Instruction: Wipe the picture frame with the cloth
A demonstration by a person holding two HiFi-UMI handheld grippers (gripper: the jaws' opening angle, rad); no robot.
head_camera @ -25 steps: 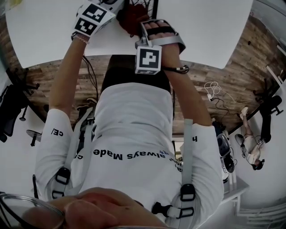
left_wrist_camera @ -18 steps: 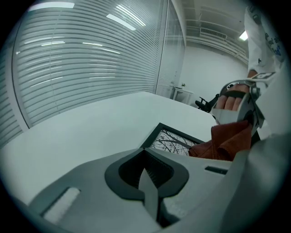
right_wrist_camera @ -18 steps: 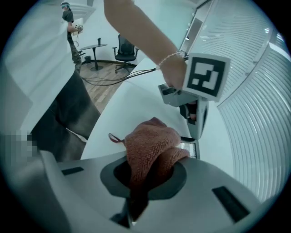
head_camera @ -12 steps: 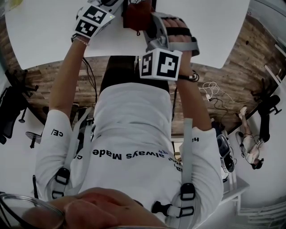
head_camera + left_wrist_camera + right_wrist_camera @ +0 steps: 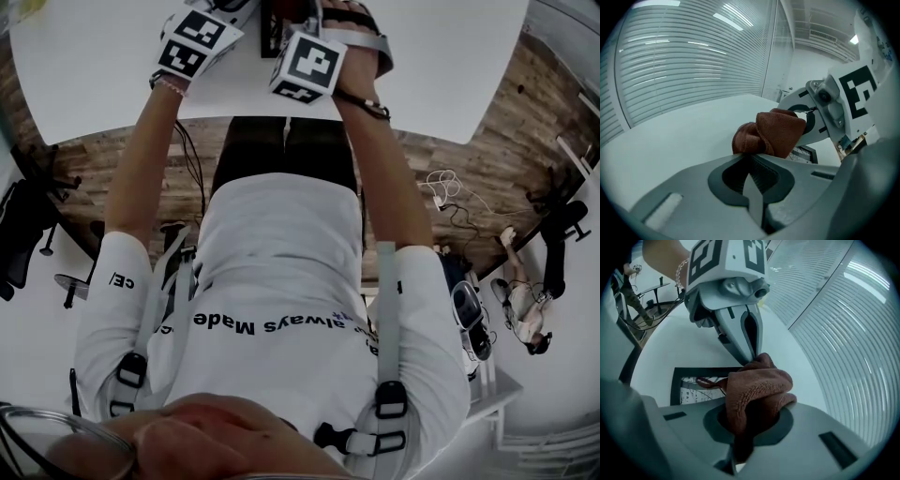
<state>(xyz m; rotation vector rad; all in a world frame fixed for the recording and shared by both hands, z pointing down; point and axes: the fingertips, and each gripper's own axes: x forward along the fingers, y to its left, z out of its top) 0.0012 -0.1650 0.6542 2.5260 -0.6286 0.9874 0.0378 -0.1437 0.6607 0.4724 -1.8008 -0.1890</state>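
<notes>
A rust-brown cloth [image 5: 757,385] is bunched between both grippers above the white table [image 5: 661,343]. My right gripper [image 5: 749,417] is shut on its lower fold. My left gripper [image 5: 752,357] comes in from above, its narrow jaws pinched shut on the cloth's top edge. In the left gripper view the cloth [image 5: 771,133] bulges just past the left gripper [image 5: 751,153], and the right gripper [image 5: 820,115] is close behind it. The black picture frame [image 5: 691,380] lies flat on the table under the cloth, and a corner of this frame [image 5: 805,152] shows below the cloth.
The white table [image 5: 450,66] ends at a rounded near edge over a wooden floor. An office chair [image 5: 23,225] stands at the left. Cables [image 5: 448,192] and another person [image 5: 530,314] are at the right. Window blinds [image 5: 684,65] run behind the table.
The right gripper has swung up and left across the table toward the left gripper, carrying the cloth. The left gripper has stayed in place.
</notes>
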